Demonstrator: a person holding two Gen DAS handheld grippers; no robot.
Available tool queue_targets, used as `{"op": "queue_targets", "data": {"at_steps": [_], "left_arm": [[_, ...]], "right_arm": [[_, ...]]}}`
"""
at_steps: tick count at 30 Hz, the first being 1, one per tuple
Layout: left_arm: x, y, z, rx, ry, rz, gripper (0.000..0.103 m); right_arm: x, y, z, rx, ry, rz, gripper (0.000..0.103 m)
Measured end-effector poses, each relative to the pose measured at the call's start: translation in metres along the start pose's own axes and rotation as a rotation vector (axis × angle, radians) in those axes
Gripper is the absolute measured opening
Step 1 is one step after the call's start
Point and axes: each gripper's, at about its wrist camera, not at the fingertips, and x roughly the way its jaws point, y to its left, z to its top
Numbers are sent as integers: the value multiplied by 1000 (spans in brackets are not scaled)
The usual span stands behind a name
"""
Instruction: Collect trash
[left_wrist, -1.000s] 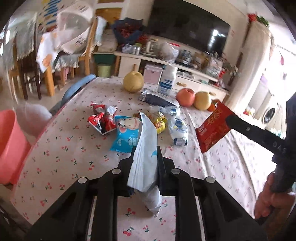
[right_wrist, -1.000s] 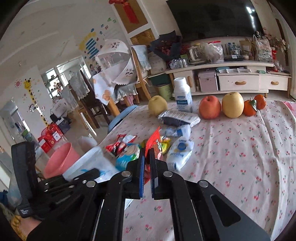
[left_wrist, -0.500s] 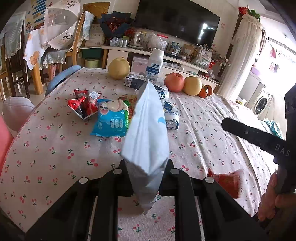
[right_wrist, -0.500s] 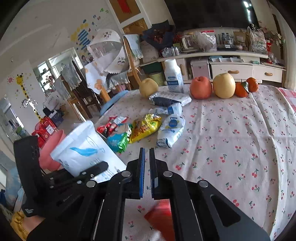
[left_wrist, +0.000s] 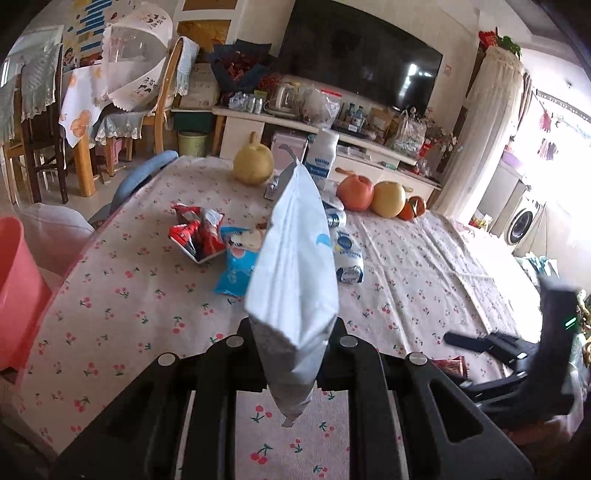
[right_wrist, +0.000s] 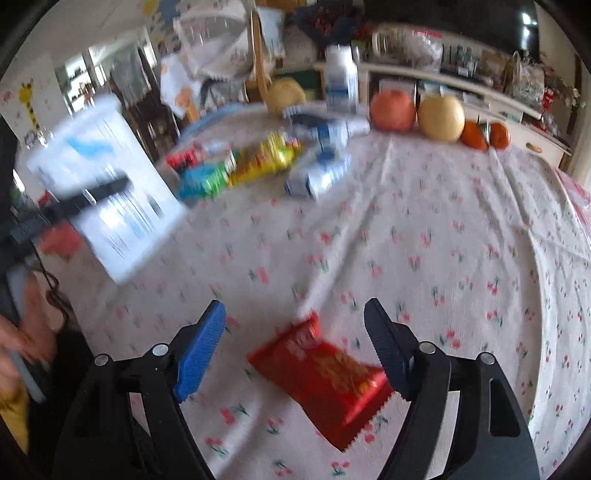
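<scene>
My left gripper (left_wrist: 293, 332) is shut on a white bag (left_wrist: 295, 266) and holds it upright above the near table edge; the bag also shows at the left of the blurred right wrist view (right_wrist: 107, 192). My right gripper (right_wrist: 295, 336) is open, its jaws wide apart over a red snack wrapper (right_wrist: 325, 376) lying flat on the cherry-print tablecloth (right_wrist: 443, 229). The wrapper shows partly in the left wrist view (left_wrist: 448, 365) beside the right gripper (left_wrist: 480, 343). More wrappers lie mid-table: red (left_wrist: 195, 236), blue (left_wrist: 236, 266), yellow (right_wrist: 266, 158), white-blue (left_wrist: 347, 254).
Fruit (left_wrist: 369, 192) and a white bottle (left_wrist: 321, 158) stand at the table's far side. A pink bucket (left_wrist: 18, 291) stands off the table's left edge, next to a blue chair (left_wrist: 140, 177). A TV cabinet (left_wrist: 332, 129) lines the back wall.
My right gripper has opened wide and dipped toward the red wrapper, which lay on the cloth half a second ago. My left gripper still holds the white bag.
</scene>
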Motion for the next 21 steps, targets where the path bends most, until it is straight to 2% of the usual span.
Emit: {"op": "queue_targets", "data": {"at_steps": [3, 9, 11, 13, 15, 21], "left_arm": [[-8, 3, 0, -2, -3, -10, 19], [-23, 5, 1, 22, -13, -8, 19], [-25, 7, 0, 24, -11, -10, 19], [-28, 8, 0, 31, -11, -8, 19], [-32, 10, -1, 36, -7, -6, 19], [-41, 24, -4, 38, -6, 5, 19]], "right_arm": [[6, 0, -10, -27, 44, 2, 77], [9, 13, -26, -109, 75, -62, 77], [7, 16, -29, -118, 71, -82, 70], [3, 17, -30, -109, 64, -85, 54], [1, 15, -29, -89, 61, -90, 43], [0, 20, -27, -78, 55, -133, 36]]}}
